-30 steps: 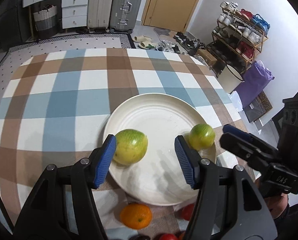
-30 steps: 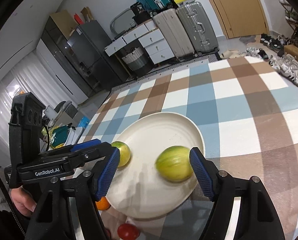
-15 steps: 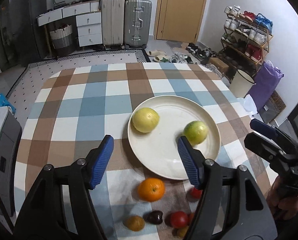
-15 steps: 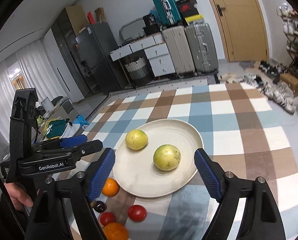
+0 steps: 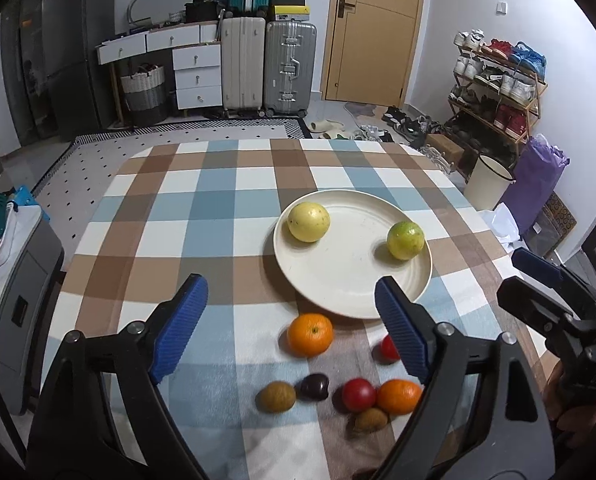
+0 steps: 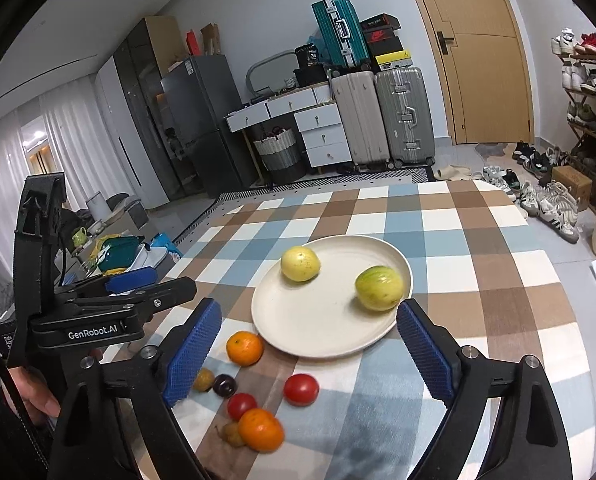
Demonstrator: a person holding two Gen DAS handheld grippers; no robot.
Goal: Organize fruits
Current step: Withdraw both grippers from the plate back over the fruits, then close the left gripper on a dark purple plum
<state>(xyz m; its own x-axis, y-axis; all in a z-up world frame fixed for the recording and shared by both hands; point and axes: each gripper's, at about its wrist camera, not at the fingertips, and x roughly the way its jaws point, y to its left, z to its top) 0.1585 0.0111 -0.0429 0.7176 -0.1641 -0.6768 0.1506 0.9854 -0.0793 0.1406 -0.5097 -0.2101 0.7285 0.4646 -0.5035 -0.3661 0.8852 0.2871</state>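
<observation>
1. The round cream plate (image 5: pixel 414 280) is taken as the landmark on the checked blue, brown and white cloth-covered surface (image 5: pixel 201 216). Two fruits already lie on it: a pale yellow round fruit (image 5: pixel 308 222) by its far left rim and a yellow-green round fruit (image 5: pixel 405 240) by its right rim, well apart from each other.
2. The left tool (image 5: pixel 289 322) is held above the surface near the plate's near left side; its blue-padded jaws are opening wide and nothing is between them.
3. The right tool (image 6: pixel 310 354) is held over the plate's near edge; its jaws are likewise opening, with nothing gripped.
4. The loose fruits lie in front of the plate's near rim: a round orange (image 5: pixel 310 334) just beside it, then a second orange (image 5: pixel 398 396), two red tomatoes (image 5: pixel 358 394), a dark purple plum (image 5: pixel 314 387) and two small brown fruits (image 5: pixel 276 397) farther from it.
5. The step in hand is judged to be picking the next fruit. The lone orange is best taken first, since it stands clear of the cluster.
6. The jaws should be lowered astride the fruit's widest part and closed gently, because round fruit is likely to roll.
7. The fruit should be set in the bare middle of the plate, away from the two fruits already there.
</observation>
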